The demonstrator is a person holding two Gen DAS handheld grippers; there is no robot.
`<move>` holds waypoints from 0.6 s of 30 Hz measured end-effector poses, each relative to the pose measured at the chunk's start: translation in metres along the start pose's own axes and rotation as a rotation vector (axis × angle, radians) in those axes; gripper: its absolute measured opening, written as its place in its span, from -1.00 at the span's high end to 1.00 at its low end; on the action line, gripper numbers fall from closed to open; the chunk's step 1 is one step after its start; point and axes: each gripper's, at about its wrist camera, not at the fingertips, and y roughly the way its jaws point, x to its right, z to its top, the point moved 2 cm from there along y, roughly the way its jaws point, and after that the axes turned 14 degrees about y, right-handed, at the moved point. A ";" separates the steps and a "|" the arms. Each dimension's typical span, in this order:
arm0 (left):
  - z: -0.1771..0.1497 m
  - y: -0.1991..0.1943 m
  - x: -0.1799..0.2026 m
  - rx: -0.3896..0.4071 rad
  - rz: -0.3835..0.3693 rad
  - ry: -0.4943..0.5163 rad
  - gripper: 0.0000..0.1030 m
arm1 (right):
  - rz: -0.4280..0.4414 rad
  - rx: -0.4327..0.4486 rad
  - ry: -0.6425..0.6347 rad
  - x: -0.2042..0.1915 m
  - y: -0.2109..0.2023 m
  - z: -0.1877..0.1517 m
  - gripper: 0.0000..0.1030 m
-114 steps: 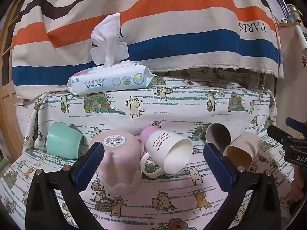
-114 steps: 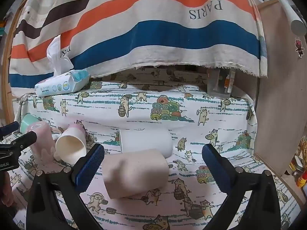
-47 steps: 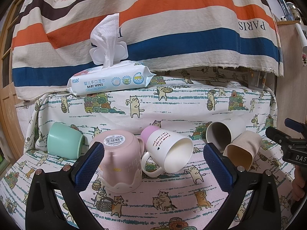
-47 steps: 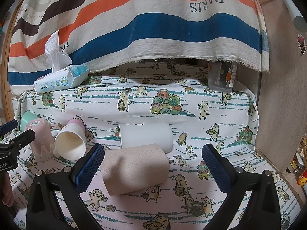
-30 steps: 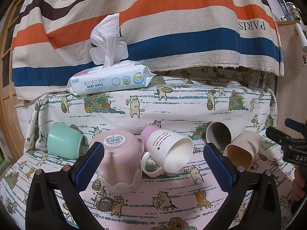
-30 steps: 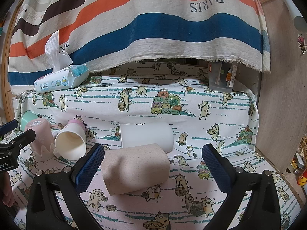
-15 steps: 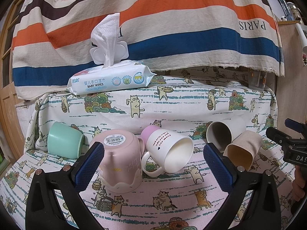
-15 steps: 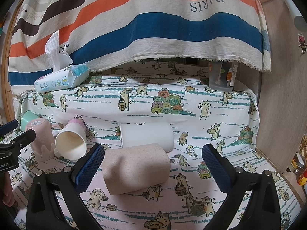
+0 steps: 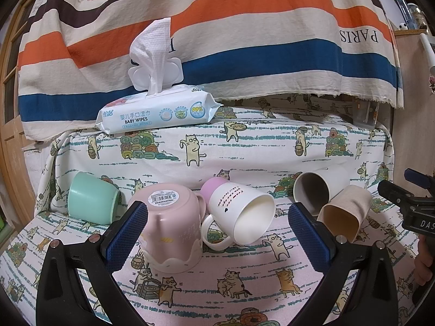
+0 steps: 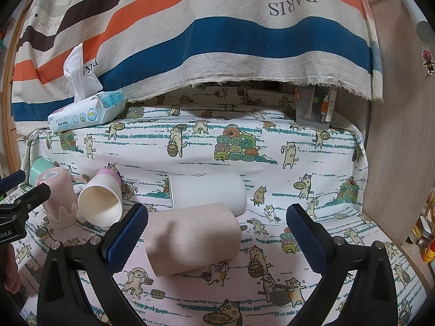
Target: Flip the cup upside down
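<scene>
Left tongs (image 9: 217,231): held wide open, nothing gripped.
Right tongs (image 10: 216,233): held wide open, empty.
Beige cup (image 10: 193,237): laid sideways between them.

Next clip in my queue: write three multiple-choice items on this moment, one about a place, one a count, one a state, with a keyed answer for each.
1. Where is the baby wipes pack?
A. on the raised ledge behind the cups
B. inside a cup
C. between the right gripper's fingers

2. How many cups are there?
A. three
B. five
C. seven

3. How does the pink cup stand?
A. upright
B. on its side
C. upside down

Answers: 1 A, it lies on the ledge under the striped cloth. 2 B: green cup, pink cup, white mug, white cup, beige cup. 3 C, its barcoded base faces up.
</scene>
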 end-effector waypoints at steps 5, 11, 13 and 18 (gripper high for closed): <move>0.000 -0.001 -0.001 -0.001 -0.001 0.000 -0.99 | 0.034 -0.032 0.045 0.004 0.001 0.000 -0.99; 0.000 0.001 -0.001 -0.006 -0.002 -0.004 -0.99 | 0.044 -0.128 0.190 0.026 0.010 0.013 -0.99; 0.001 0.001 0.000 -0.005 0.001 0.003 -0.99 | 0.057 -0.161 0.256 0.037 0.011 0.021 -0.99; 0.002 0.000 0.002 -0.001 0.008 0.013 -0.99 | 0.060 -0.261 0.295 0.052 0.026 0.034 -0.99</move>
